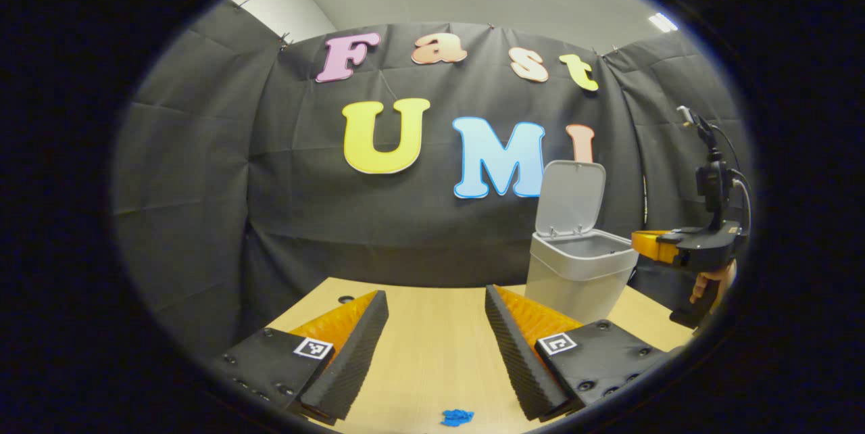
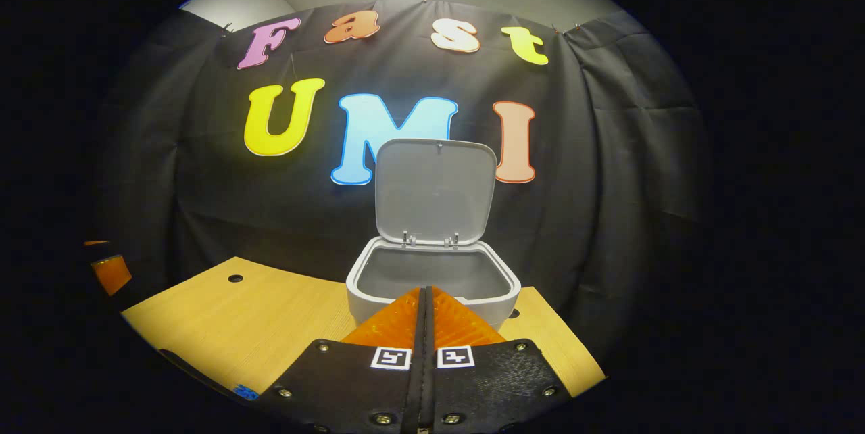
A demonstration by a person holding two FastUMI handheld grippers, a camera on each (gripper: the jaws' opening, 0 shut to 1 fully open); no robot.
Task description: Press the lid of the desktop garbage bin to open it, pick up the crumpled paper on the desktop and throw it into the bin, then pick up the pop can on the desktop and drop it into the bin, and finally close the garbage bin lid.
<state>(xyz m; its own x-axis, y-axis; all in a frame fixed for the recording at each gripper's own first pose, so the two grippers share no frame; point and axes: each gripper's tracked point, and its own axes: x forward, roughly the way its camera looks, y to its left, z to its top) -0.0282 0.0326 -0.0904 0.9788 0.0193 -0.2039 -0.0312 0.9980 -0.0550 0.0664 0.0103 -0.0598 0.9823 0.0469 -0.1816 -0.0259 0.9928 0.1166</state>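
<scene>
The grey desktop bin (image 1: 580, 275) stands at the table's far right with its lid (image 1: 571, 199) raised upright against the black wall. My left gripper (image 1: 436, 293) is open over the wooden table, with nothing between its fingers, and the bin is ahead to its right. A hand holds my right gripper (image 1: 640, 243) level with the bin's rim on its right side. In the right gripper view, the right gripper (image 2: 426, 292) is shut with nothing in it, its tips just over the front rim of the bin (image 2: 361, 285), below the open lid (image 2: 436, 190). The bin's bottom is hidden.
The wooden table (image 1: 432, 346) has a small blue scrap (image 1: 457, 417) near its front edge and a round hole (image 1: 346, 299) at the back left. Black cloth closes in behind and beside the table. Part of the left gripper (image 2: 111, 273) shows at the far left.
</scene>
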